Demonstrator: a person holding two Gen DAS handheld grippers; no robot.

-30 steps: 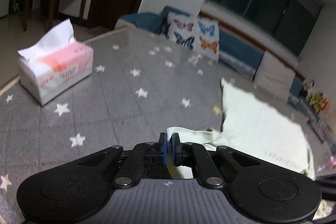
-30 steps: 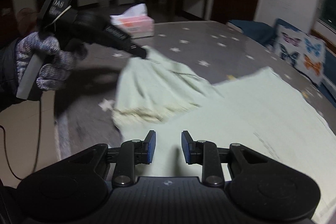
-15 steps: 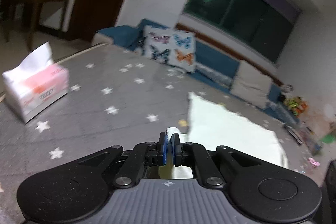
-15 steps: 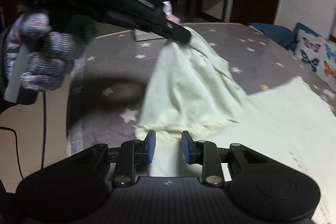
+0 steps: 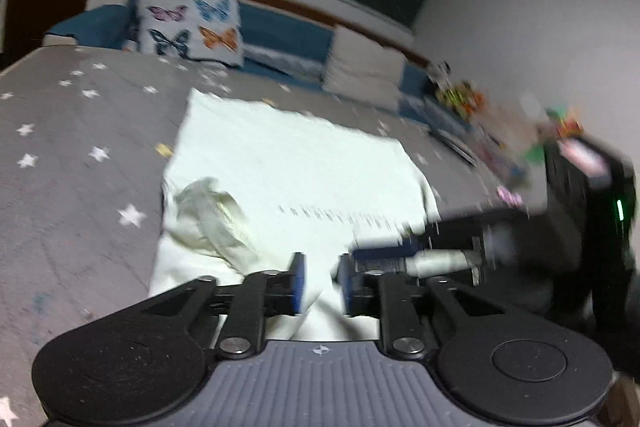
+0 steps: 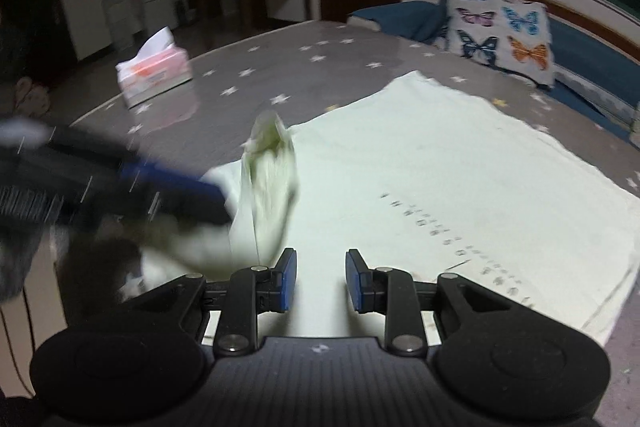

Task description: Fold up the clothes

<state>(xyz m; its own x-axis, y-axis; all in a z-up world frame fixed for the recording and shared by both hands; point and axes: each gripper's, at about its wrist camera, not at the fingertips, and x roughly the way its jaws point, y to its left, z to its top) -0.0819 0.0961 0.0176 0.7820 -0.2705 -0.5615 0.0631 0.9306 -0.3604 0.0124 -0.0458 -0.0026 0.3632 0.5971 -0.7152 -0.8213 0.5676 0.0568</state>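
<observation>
A pale cream garment (image 6: 460, 179) lay spread flat on the grey star-patterned surface, a line of small dark lettering across it, with one corner (image 6: 268, 187) bunched and turned over onto itself

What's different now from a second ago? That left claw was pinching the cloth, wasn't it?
Yes. The left gripper had a sleeve of the pale shirt pinched and carried it across over the body; now its jaws stand apart and the sleeve lies crumpled on the shirt, let go. The right gripper stayed open above the near edge, and the tissue box has not moved.
</observation>
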